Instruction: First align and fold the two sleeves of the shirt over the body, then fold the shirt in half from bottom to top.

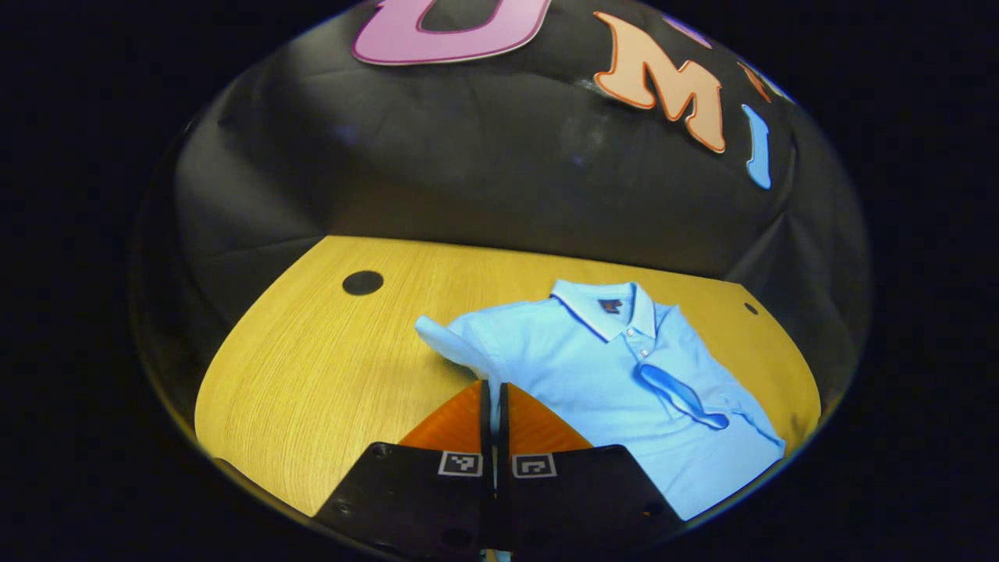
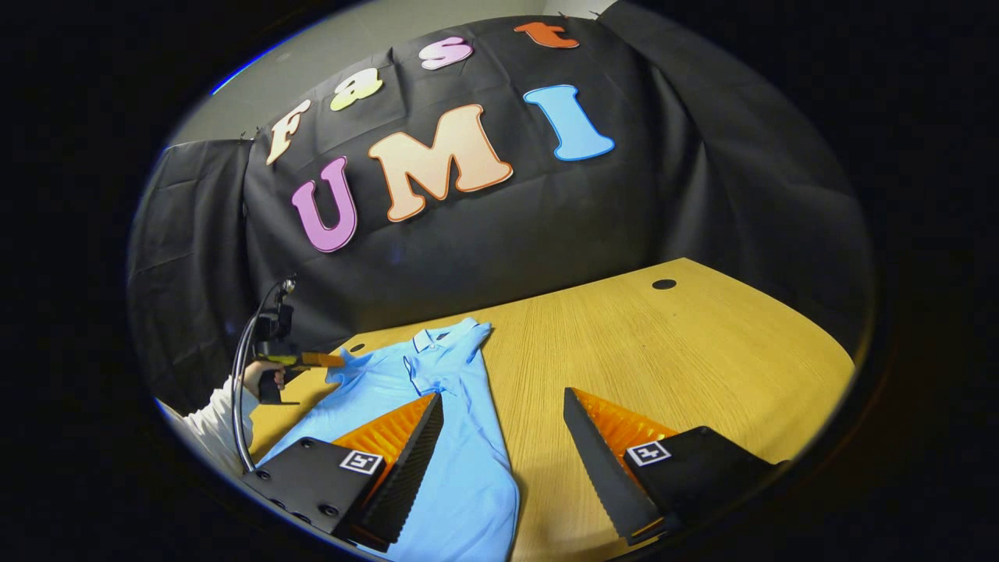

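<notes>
Left gripper (image 1: 493,390) pinches the sleeve (image 1: 449,337), apparently ready to fold it toward three o'clock over the shirt (image 1: 616,375); right gripper (image 2: 503,421) hovers, tongs wide.

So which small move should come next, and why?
Probably carry the left tongs across the shirt: they are shut on the left sleeve, while the other sleeve already lies folded over the body. The right tongs are open.
</notes>
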{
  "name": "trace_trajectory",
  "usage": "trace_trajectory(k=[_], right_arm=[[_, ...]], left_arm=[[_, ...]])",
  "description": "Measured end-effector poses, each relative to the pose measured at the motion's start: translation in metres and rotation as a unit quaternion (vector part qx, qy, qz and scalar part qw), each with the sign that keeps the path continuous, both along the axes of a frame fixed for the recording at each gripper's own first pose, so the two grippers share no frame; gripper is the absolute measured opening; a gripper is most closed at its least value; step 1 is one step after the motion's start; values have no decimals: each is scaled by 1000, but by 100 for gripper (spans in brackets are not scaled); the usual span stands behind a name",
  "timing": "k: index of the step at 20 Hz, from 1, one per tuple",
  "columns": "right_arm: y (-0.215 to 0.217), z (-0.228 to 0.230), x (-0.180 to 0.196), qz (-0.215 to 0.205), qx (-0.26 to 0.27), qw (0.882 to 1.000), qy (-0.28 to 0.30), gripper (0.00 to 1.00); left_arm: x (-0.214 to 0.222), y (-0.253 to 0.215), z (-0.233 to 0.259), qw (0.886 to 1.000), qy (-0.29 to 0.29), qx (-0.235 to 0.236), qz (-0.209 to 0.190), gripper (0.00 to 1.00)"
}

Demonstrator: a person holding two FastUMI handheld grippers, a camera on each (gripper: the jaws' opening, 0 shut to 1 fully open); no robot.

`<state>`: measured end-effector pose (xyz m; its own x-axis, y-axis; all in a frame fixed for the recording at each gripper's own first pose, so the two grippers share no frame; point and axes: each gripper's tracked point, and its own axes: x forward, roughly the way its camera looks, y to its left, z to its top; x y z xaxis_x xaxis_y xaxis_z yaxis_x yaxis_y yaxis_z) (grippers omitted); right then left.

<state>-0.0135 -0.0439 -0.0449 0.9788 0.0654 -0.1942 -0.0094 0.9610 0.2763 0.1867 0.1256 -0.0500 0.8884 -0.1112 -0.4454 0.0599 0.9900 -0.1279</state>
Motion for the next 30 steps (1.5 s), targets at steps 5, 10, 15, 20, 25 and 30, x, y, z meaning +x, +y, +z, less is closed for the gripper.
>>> trace_trajectory(k=[5,10,15,20,25,30], right_arm=[[1,-2,-7,5,4,1000,2,97],[0,-5,-17,2,3,1000,1,97],[6,-16,-29,4,10,1000,17,97],[12,-30,-28,11,3,999,31,97],[20,-33,-40,24,-3,999,29,97],[27,-40,-58,43,-32,998,40,97]], left_arm=[[10,-87,44,996,-47,6,-71,0],[16,-175,31,988,-39,32,-148,0],[18,-228,-14,982,-5,61,-181,0],[25,-248,-14,985,-8,35,-171,2],[9,-226,13,991,-30,33,-129,78],[-59,-176,51,991,-82,36,-100,93]])
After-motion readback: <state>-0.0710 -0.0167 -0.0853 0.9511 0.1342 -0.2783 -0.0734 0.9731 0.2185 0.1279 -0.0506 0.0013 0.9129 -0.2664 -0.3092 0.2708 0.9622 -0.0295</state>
